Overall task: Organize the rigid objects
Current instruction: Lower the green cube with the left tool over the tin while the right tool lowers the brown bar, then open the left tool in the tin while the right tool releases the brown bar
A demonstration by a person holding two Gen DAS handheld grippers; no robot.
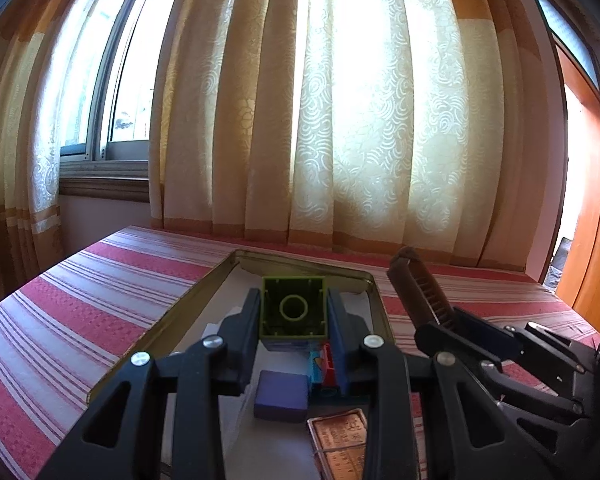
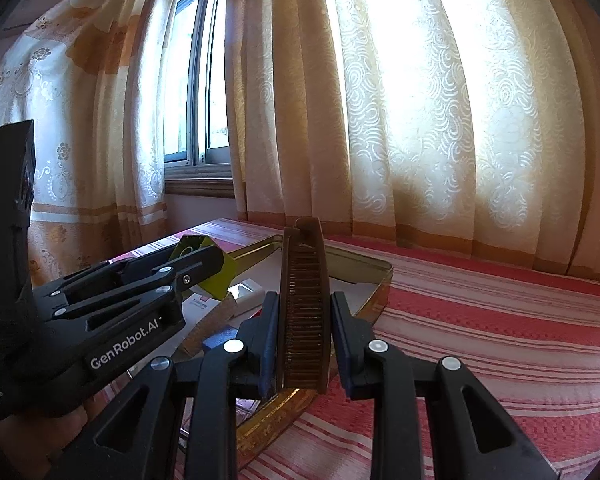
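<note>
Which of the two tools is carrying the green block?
The left tool: its fingers clamp the green toy block, hollow underside toward the camera, above the metal tray. The right tool holds a brown comb instead.

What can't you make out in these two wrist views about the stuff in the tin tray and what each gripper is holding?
- Left wrist view: the engraved plate is cut off by the bottom edge; its lettering is too small to read.
- Left wrist view: the red and blue items are mostly hidden behind the left gripper and its green block.
- Right wrist view: the tin tray interior is largely blocked by the comb in the right gripper.
</note>
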